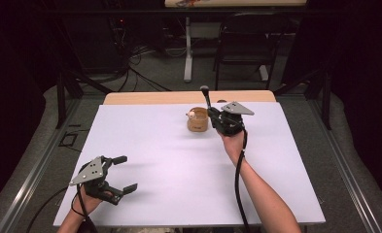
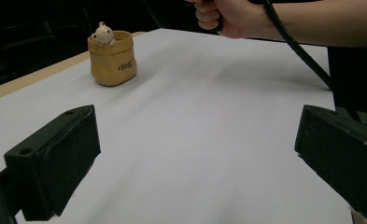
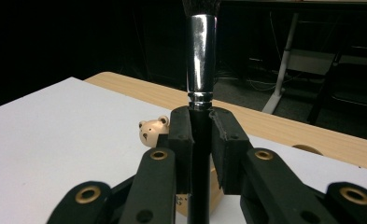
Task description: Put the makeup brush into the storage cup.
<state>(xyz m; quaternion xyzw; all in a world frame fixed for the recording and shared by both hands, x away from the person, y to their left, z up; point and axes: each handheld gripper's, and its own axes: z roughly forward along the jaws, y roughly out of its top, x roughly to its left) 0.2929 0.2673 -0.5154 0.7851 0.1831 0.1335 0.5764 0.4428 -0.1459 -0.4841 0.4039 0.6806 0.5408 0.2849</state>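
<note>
In the high view a white sheet (image 1: pixel 179 170) covers the worktop, with a strip of bare wood (image 1: pixel 145 98) showing along the far edge. A small tan pot (image 1: pixel 198 120) stands near that far edge, a little bear figure (image 1: pixel 192 115) at its rim. The right gripper (image 1: pixel 217 116) is just beside the pot on its right and clamps a brush (image 1: pixel 206 98) that stands upright, its dark head above. The right hand (image 1: pixel 233 141) holds it from below, and a black cable (image 1: pixel 238 179) runs down along the forearm. The left gripper (image 1: pixel 123 173) sits at the near left corner, well apart from the pot, jaws spread and empty. Beyond the worktop lie grey floor, loose cables, a white table leg (image 1: pixel 188 53) and a dark chair (image 1: pixel 247 43).

In the left gripper view the two black jaws stand wide apart over bare white sheet. The pot (image 2: pixel 112 58) stands far left with the bear (image 2: pixel 102 34) peeking over its rim, and the right hand (image 2: pixel 223 16) and cable (image 2: pixel 298 46) are at the top.

In the right gripper view the jaws close on the brush's black handle (image 3: pixel 200 154), just under its shiny metal ferrule (image 3: pixel 201 56). The bear (image 3: pixel 151 131) peeks out just left of the jaws, and the pot is mostly hidden behind them. The room behind is dark.
</note>
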